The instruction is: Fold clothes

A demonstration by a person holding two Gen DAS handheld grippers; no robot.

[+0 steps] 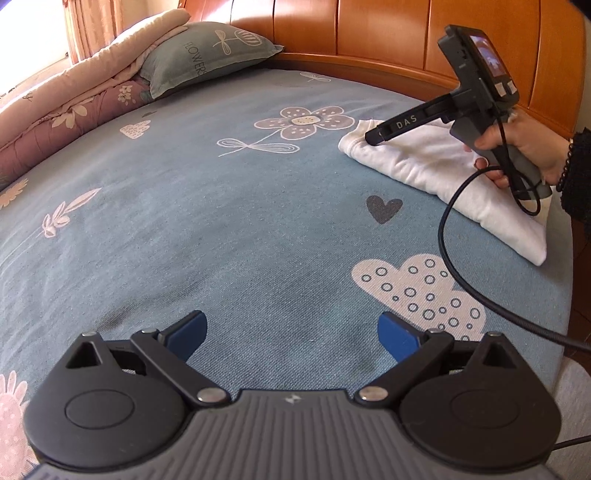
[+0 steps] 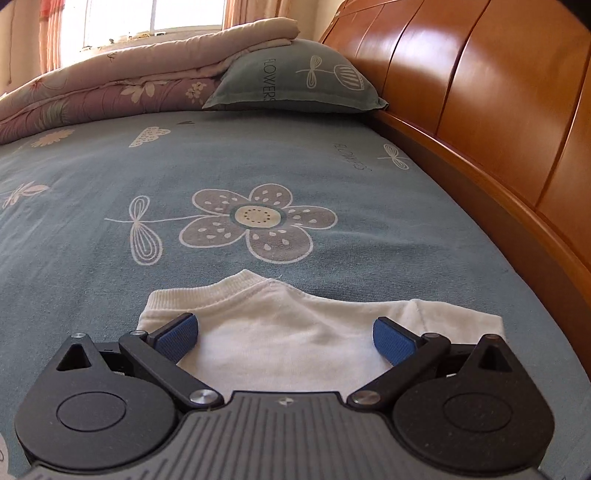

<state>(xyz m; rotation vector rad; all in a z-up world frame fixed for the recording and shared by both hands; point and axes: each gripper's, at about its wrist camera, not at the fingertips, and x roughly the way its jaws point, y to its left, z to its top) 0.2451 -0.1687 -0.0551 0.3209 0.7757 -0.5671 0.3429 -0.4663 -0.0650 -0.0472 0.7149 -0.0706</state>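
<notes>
Although the white shirt (image 1: pixel 436 173) is already folded into a compact bundle, it lies near the edge of the bed (image 1: pixel 221 221) closest to the wooden headboard (image 1: pixel 388 33), well apart from the pillow (image 1: pixel 207 55) and the rolled quilt (image 1: pixel 74 96) at the far corner. The right gripper (image 2: pixel 286 332) is held wide above the collar end of the shirt (image 2: pixel 280 325), with nothing between its blue pads (image 2: pixel 177 334); whether it touches the cloth cannot be told. The left gripper (image 1: pixel 291 332) is likewise spread wide and empty, over bare sheet, well away from the shirt. The shirt is judged to be light, soft and limp, so that it would sag and unfold if lifted by one layer only; a hold through all layers at a folded edge or corner would be safer, and the ribbed collar offers a firmer spot. In the left wrist view the whole bundle, the hand (image 1: pixel 524 151) holding the right gripper and its cable (image 1: pixel 454 229) are shown. In the right wrist view only the collar and shoulder seams are seen closely, while the rest of the bundle is hidden beneath the gripper.
</notes>
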